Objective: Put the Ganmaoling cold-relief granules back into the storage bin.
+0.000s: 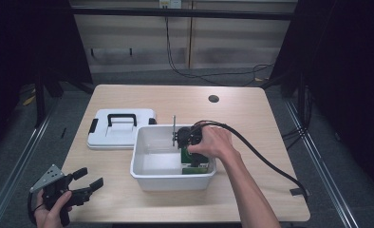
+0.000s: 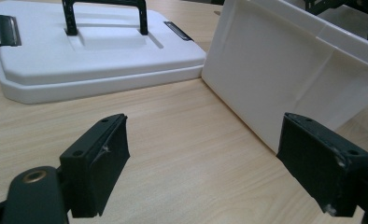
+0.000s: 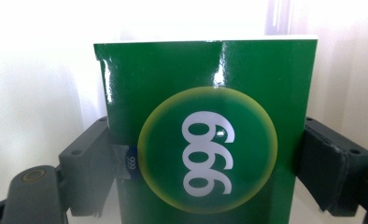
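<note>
**Green box in the bin, right tool clamped**

Green box [image 3: 205, 135] stands inside the white bin [image 1: 142, 164], at its right end. My right tool [image 3: 205, 163] grips it, one jaw on each side. My left tool [image 1: 83, 183] sits at the desk [image 1: 251, 114] corner, jaws apart, holding nothing. White lid [image 2: 93, 56] lies just beside the bin.

green box [image 3: 205, 135]: lower end cut off by bottom edge | right gripper [image 1: 194, 151]: jaws hidden by hand [image 1: 212, 142] | box side print: too small to read
</note>
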`<state>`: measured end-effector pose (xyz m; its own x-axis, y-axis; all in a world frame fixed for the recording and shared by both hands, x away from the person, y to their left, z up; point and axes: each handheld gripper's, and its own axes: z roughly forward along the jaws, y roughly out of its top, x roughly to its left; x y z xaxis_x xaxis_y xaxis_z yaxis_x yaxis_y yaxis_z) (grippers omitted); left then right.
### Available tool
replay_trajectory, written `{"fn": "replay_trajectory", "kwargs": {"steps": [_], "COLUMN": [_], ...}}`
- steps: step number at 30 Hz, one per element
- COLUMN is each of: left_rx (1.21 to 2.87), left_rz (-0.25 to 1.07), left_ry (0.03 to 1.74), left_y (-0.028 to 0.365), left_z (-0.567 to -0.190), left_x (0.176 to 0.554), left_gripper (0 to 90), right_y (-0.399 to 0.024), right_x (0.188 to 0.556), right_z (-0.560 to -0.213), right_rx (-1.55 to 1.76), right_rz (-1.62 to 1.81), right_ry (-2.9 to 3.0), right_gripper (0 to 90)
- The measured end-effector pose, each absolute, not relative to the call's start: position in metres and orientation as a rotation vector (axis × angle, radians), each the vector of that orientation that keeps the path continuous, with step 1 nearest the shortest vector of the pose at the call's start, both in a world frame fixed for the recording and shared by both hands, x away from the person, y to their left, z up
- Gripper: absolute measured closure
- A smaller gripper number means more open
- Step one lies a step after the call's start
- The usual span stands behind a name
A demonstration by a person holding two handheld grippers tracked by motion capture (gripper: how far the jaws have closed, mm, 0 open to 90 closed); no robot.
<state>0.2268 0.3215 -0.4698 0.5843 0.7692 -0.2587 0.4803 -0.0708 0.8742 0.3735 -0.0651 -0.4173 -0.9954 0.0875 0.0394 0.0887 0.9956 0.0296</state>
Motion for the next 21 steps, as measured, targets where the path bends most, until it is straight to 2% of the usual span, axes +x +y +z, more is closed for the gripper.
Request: {"fn": "replay_trajectory", "kwargs": {"steps": [21], "left_rx": [1.722], "left_rz": [0.321], "left_ry": [1.041], "left_y": [0.3204], "left_z": [-0.4703], "left_x": [0.2279], "left_gripper": [16.1], "right_y": [-0.0668], "right_x": [0.3730], "right_z": [-0.4153], "right_rx": [-0.150], "right_rz": [-0.033], "right_ry": [-3.099], "right_gripper": [12.6]}}
